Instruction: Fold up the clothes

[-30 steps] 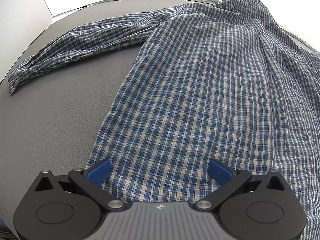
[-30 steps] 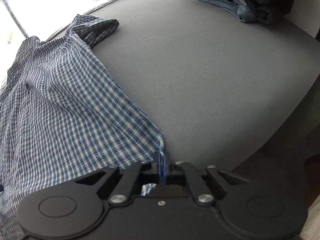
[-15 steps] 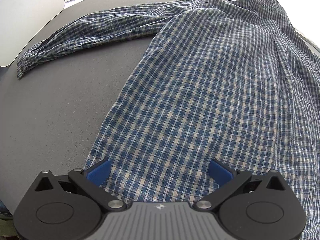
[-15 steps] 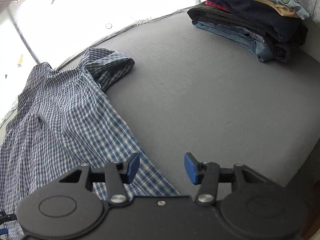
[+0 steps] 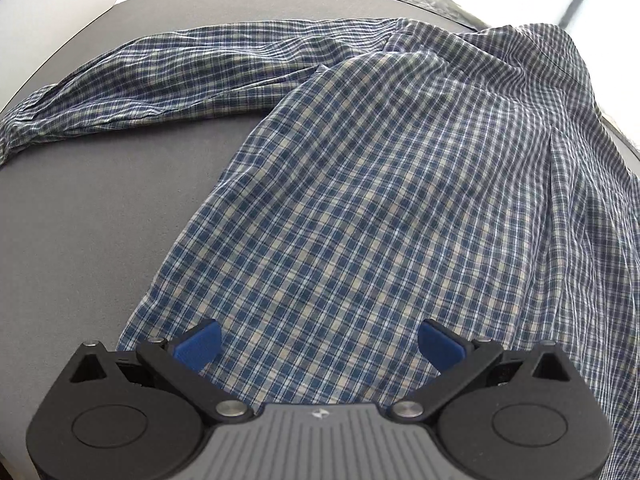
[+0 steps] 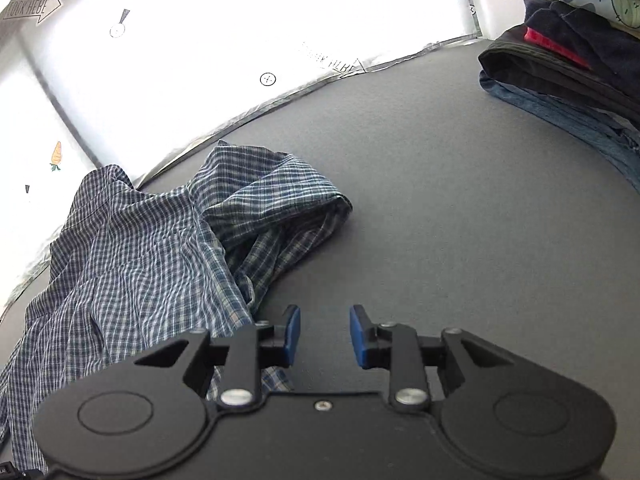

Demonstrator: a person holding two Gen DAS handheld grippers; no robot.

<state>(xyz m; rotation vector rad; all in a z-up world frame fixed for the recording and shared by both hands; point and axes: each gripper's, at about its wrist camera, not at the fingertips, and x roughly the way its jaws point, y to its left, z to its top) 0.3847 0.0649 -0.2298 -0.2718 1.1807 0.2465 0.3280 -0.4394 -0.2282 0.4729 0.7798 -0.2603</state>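
The checked shirt (image 5: 360,208) lay spread on the grey counter (image 6: 460,208), one sleeve (image 5: 160,76) stretched out, the other bunched; the left gripper (image 5: 318,344) hovered over the hem, fingers wide and empty; the right gripper (image 6: 324,336) was closing on nothing — likely repositioning towards that crumpled sleeve (image 6: 276,200).

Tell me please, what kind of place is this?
Probably a staged clothes-folding station, not a plain home: a grey table holds a plaid shirt and a stack of folded clothes, backed by a white backdrop with printed markers.
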